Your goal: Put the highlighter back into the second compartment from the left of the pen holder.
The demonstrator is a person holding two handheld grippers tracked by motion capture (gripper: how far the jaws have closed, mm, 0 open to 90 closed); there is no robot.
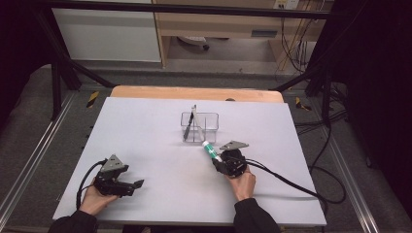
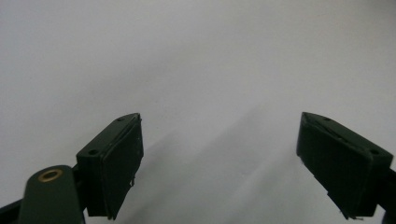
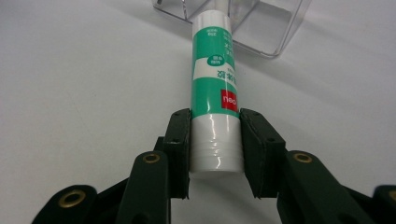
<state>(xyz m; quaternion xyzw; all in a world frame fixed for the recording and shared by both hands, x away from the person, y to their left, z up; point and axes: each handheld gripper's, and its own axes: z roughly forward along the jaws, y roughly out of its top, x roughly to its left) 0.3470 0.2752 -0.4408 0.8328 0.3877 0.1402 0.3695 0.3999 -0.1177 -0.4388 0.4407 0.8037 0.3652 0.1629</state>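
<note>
— White sheet over a wooden table (image 1: 145,92), dim lab behind. Where's the glue stick (image 3: 215,84)?

— Clamped by its white end in the right gripper (image 3: 215,140), long axis pointing at the clear organizer (image 1: 199,127) just beyond, mid-table.

— And the left gripper (image 2: 219,158)?

— Jaws apart, empty, near the front-left corner — well away.
</note>
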